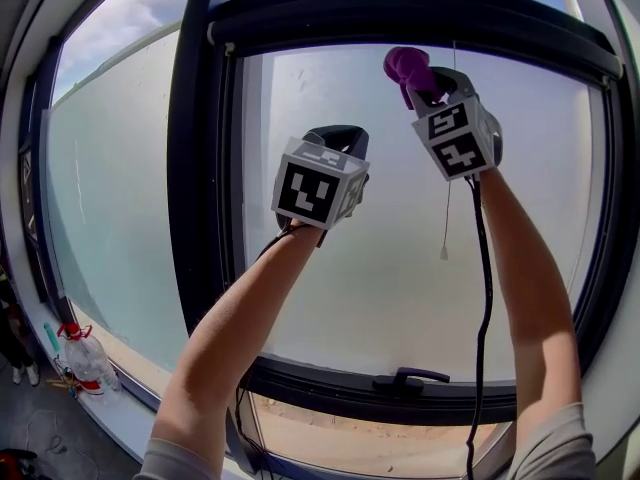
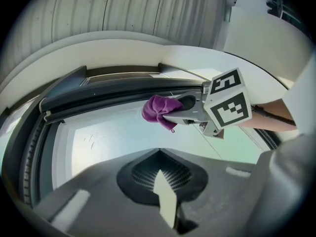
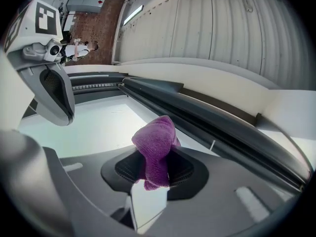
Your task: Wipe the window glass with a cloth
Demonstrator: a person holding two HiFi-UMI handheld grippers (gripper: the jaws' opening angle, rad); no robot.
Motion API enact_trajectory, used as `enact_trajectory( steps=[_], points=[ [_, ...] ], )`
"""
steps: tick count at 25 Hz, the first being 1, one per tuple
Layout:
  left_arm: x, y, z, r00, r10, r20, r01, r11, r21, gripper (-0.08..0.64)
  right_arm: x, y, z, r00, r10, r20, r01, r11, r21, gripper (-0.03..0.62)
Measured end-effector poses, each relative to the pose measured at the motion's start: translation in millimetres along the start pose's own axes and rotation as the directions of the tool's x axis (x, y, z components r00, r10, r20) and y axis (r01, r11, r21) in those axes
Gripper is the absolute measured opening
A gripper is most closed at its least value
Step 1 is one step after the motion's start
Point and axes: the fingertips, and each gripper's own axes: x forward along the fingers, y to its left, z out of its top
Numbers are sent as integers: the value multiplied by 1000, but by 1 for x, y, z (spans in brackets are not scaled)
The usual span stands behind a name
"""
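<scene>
Overhead, both arms reach up to the window glass (image 1: pixel 380 268), a large pane set in a dark frame (image 1: pixel 200 168). The right gripper (image 1: pixel 418 83) sits high on the pane, just below the frame's top bar. Its jaws are clamped on the purple cloth (image 1: pixel 408 66). In the right gripper view the cloth is bunched between the jaws: a rounded wad bulges out past the tips toward the glass, and a short tail hangs back into the dark throat. From the left gripper view the wad sits at the glass close under the top bar, though actual contact cannot be made out. The left gripper (image 1: pixel 340 136) is lower and to the left of the right one, well apart from the cloth and pointed at the same pane. Its jaws are together, with nothing between them. A thin pull cord (image 1: pixel 445 218) hangs in front of the glass below the right gripper. A dark window handle (image 1: pixel 410 376) lies flat on the bottom rail. A second pane (image 1: pixel 120 198) lies to the left of the frame's upright. A clear plastic bottle (image 1: pixel 85 358) stands on the sill at lower left.
</scene>
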Motion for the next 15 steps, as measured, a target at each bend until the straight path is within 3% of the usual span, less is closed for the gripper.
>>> enact_trajectory(
  steps=[9, 15],
  points=[
    [5, -6, -11, 999, -20, -50, 22, 999, 34, 0, 22, -1, -11, 997, 36, -64, -41, 996, -79, 143],
    [0, -12, -39, 996, -30, -83, 30, 1000, -10, 0, 5, 21, -21, 992, 94, -85, -106, 984, -146, 140]
  ],
)
